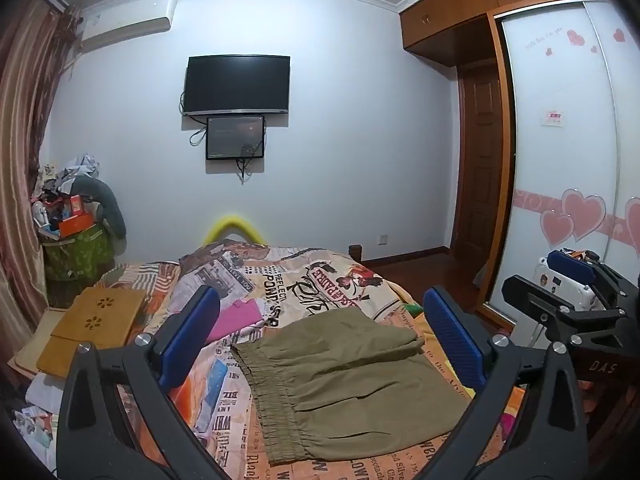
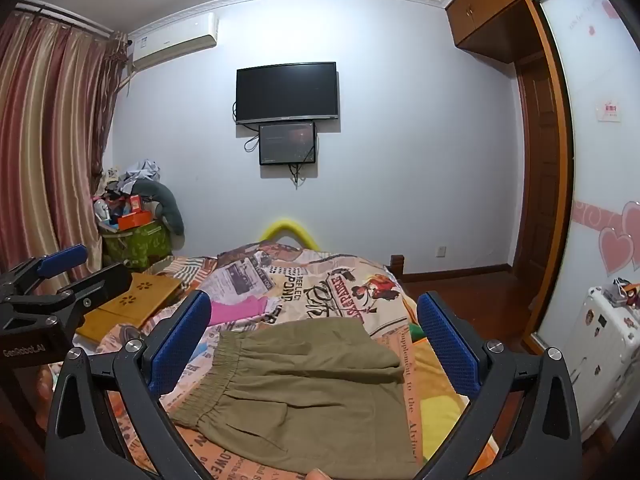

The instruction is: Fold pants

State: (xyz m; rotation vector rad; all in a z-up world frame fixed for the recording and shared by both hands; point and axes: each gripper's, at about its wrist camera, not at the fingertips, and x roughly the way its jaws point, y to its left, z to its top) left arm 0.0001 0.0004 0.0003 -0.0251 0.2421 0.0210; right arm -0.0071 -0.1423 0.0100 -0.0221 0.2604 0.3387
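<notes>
My left claw (image 1: 320, 340): jaws spread wide apart, blue pads bare, nothing between them; it hangs above the pants at the bottom middle of its own view; in the right wrist view it shows at the left edge
My right claw (image 2: 314, 338): jaws likewise wide apart, clamped on nothing; it hovers over the pants, low in the frame; in the left wrist view it shows at the right edge
Pants (image 1: 344, 380): olive-khaki, folded into a compact rectangle, lying flat on the bed in the lower middle of both views; elastic waistband (image 2: 208, 376) runs along the left side; touched by neither claw
Bed (image 2: 416, 364): covered by a newspaper-print quilt in orange, cream and black, filling the lower half of the frame
Pink cloth (image 1: 236, 318): on the quilt, up and left of the pants, apart from them
Wooden lap tray (image 1: 96, 328): lower left, beside the bed, with flower-shaped cut-outs
Television (image 2: 286, 92): dark, mounted on the far wall, upper middle; a smaller screen (image 2: 287, 143) hangs just beneath it
Air conditioner (image 1: 128, 20): upper left, high on the wall
Curtain (image 2: 44, 140): striped, along the left edge
Wardrobe (image 1: 568, 140): right side, white sliding door with pink heart stickers
Fingertip (image 2: 318, 474): bottom edge of the right wrist view; whether it touches the pants I cannot tell
</notes>
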